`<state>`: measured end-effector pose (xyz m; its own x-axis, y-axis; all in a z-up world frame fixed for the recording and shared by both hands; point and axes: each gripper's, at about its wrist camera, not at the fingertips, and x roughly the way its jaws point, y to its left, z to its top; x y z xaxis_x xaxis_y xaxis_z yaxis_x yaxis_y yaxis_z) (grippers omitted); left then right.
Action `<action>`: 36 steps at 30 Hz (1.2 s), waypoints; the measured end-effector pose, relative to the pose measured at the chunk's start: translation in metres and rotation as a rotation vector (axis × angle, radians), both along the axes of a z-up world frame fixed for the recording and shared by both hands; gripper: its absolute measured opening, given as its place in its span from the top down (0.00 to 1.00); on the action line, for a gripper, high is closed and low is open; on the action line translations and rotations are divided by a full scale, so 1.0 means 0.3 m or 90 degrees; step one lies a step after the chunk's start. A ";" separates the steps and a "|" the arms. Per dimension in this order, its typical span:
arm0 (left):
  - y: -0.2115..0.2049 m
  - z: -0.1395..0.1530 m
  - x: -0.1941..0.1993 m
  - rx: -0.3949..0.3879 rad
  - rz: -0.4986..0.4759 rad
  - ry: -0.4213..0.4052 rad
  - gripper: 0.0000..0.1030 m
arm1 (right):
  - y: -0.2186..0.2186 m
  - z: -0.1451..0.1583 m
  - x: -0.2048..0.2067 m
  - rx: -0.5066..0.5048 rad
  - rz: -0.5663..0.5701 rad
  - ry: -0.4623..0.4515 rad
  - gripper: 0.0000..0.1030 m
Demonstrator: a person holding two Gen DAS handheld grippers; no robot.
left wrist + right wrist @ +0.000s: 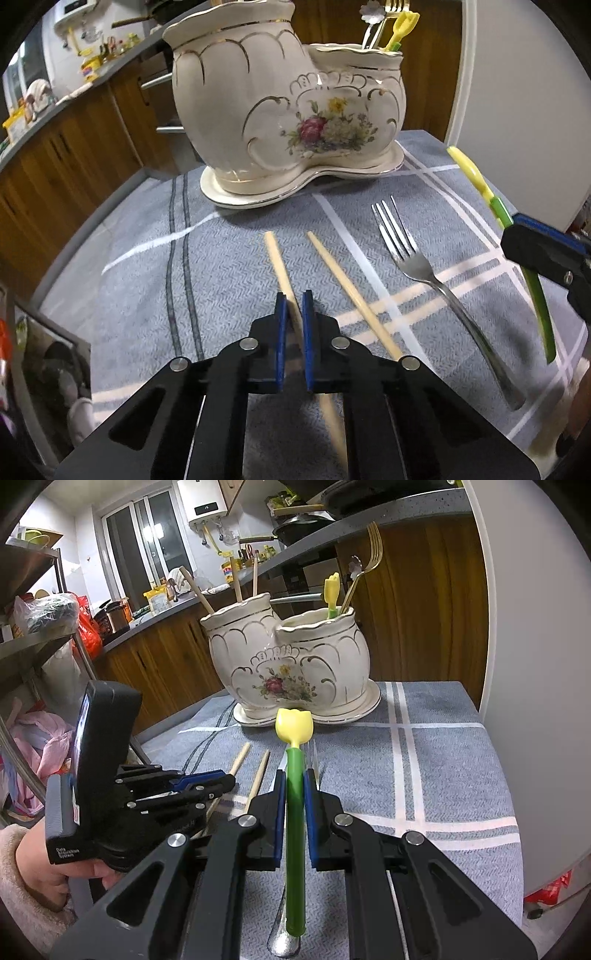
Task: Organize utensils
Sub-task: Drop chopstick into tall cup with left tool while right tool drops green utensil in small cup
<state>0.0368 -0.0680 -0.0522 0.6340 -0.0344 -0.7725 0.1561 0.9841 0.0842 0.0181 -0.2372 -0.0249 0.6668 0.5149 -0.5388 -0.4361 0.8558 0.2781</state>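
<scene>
- In the left wrist view, the chopstick [284, 275] running toward the ceramic holder [288, 110] vanishes between the left gripper's [294, 306] blue pads; its lower stretch is blurred.
- The second chopstick [351, 291], on the fork side, has its near end hidden behind the gripper's frame.
- The holder's taller mouth is cut by the top edge there.
- In the right wrist view, the metal utensil [282, 941] beneath the green tulip-topped stick [295, 812] shows only a blurred end.
- The counter clutter [236, 568] behind the holder is too small to tell.
</scene>
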 end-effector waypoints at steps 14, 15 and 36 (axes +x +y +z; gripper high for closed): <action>0.219 0.179 -0.130 -0.164 -0.039 -0.174 0.94 | -0.024 0.104 0.028 0.031 -0.061 -0.118 0.90; 0.239 0.206 -0.138 -0.173 -0.039 -0.192 0.94 | -0.022 0.124 0.038 0.033 -0.064 -0.129 0.90; 0.272 0.591 0.272 -0.321 -0.017 -0.461 0.94 | 0.055 0.324 0.457 0.184 -0.076 -0.209 0.90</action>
<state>0.1184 0.0135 0.1253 0.9560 -0.2847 -0.0704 0.2562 0.9275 -0.2723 0.1552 -0.2207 0.0724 0.8422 0.5222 -0.1346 -0.4440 0.8131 0.3763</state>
